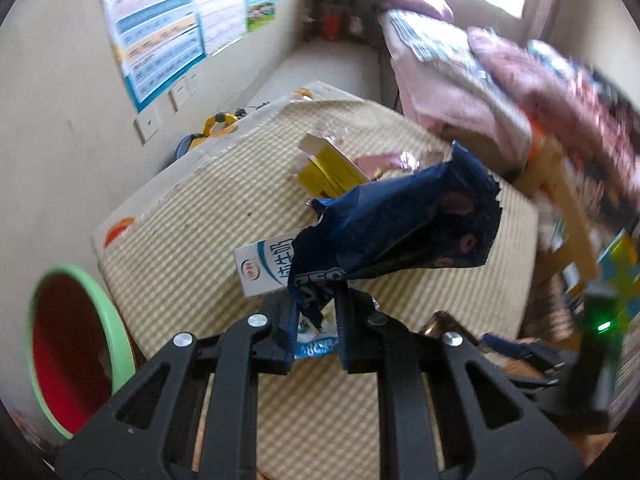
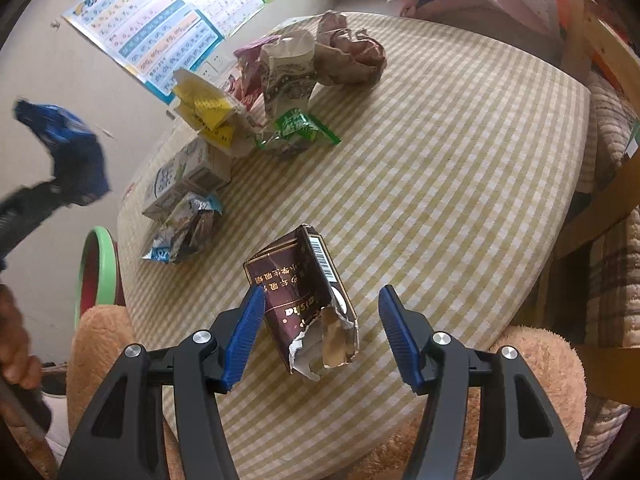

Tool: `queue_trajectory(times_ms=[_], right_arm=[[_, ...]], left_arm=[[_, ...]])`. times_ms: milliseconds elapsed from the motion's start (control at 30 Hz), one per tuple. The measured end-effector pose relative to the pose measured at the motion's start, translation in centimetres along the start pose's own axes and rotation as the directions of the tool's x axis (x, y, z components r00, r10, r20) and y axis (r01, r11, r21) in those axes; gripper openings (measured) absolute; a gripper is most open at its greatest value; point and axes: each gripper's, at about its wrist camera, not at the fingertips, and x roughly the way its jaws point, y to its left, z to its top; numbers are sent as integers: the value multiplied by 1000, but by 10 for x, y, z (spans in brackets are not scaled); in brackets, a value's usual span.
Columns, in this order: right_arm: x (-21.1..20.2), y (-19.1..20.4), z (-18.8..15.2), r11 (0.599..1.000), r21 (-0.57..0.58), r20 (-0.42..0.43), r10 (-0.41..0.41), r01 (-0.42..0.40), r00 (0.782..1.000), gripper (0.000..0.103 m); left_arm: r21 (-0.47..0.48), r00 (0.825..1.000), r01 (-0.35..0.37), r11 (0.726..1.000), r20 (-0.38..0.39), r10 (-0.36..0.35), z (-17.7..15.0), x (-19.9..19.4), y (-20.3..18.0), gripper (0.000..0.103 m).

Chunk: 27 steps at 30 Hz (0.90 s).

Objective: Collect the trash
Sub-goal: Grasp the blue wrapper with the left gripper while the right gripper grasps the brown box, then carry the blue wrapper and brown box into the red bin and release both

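Trash: blue Oreo wrapper (image 1: 396, 224) pinched by one crumpled end in left gripper (image 1: 316, 300), lifted clear of checked tablecloth (image 1: 192, 216). Right gripper (image 2: 322, 320) spread around torn brown cigarette pack (image 2: 308, 300), not clamped. Risk: the thin end slips free before reaching green-rimmed bin (image 1: 116, 320).

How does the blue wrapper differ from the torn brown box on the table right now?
The blue wrapper is soft, crumpled foil; the brown box is stiff card, torn open at one end. The wrapper hangs in the air, pinched by the left gripper; the box lies on the checked tablecloth between the open fingers of the right gripper, ungripped. Both are empty packaging, trash to collect.
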Motion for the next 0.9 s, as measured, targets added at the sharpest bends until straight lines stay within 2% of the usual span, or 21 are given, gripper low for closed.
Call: queue_trajectory(times_ms=[167, 233, 267, 400, 500, 667, 833, 867, 900], right_arm=[[10, 12, -4, 999, -40, -30, -31, 30, 999, 63], [12, 15, -4, 998, -51, -27, -42, 41, 999, 57], [13, 15, -5, 998, -55, -29, -28, 26, 999, 50], [13, 25, -5, 996, -78, -12, -54, 53, 998, 43], [9, 29, -6, 994, -75, 7, -75, 76, 997, 38], [-5, 29, -5, 994, -40, 55, -98, 100, 994, 37], [-29, 41, -3, 996, -23, 114, -88, 91, 990, 37], [-33, 44, -3, 996, -25, 122, -83, 87, 989, 16], [-37, 51, -1, 996, -30, 124, -75, 79, 989, 18]], left_arm=[[-95, 999, 38, 995, 0, -38, -12, -17, 20, 15], [-122, 1000, 31, 992, 8, -30, -18, -25, 28, 15], [-131, 1000, 27, 991, 11, -26, -22, -28, 32, 16], [-144, 1000, 5, 990, 7, -4, -31, -29, 43, 16], [-185, 1000, 23, 982, 11, -21, -34, -31, 56, 16], [-198, 999, 4, 980, 46, 5, -38, -42, 72, 16], [-255, 998, -3, 967, 65, 20, -42, -51, 99, 16], [-264, 997, -5, 965, 68, 23, -43, -53, 103, 16], [-275, 997, -7, 961, 71, 28, -44, -55, 109, 16]])
